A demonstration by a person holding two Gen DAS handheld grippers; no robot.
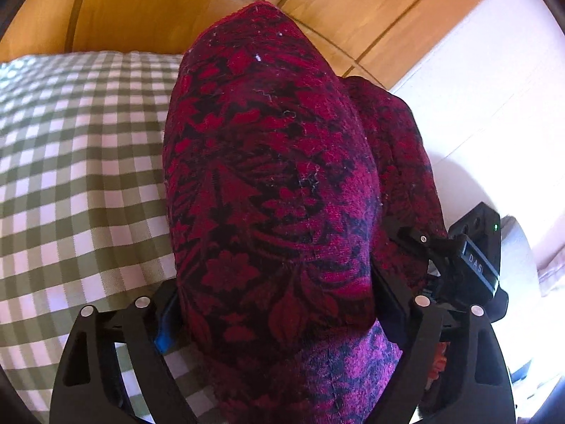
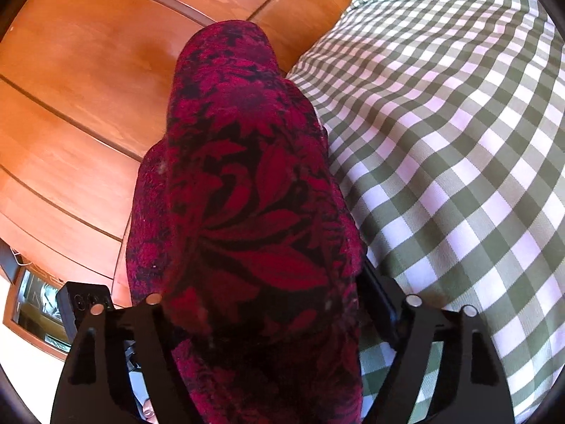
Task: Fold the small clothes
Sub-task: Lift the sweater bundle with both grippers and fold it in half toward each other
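A dark red garment with a black floral pattern (image 1: 268, 190) hangs in front of the left wrist camera, gripped between the fingers of my left gripper (image 1: 275, 304). The same garment (image 2: 247, 212) fills the middle of the right wrist view, held in my right gripper (image 2: 261, 318). Both grippers are shut on the cloth and hold it up beside the green-and-white checked bed cover (image 1: 70, 162), which also shows in the right wrist view (image 2: 459, 176). The fingertips are hidden by the fabric. The other gripper's black body (image 1: 476, 261) shows at the right of the left wrist view.
An orange wooden wardrobe with panel lines (image 2: 77, 88) stands behind the garment. A white wall (image 1: 494, 99) is at the right of the left wrist view. A framed object (image 2: 35, 307) sits low at the left of the right wrist view.
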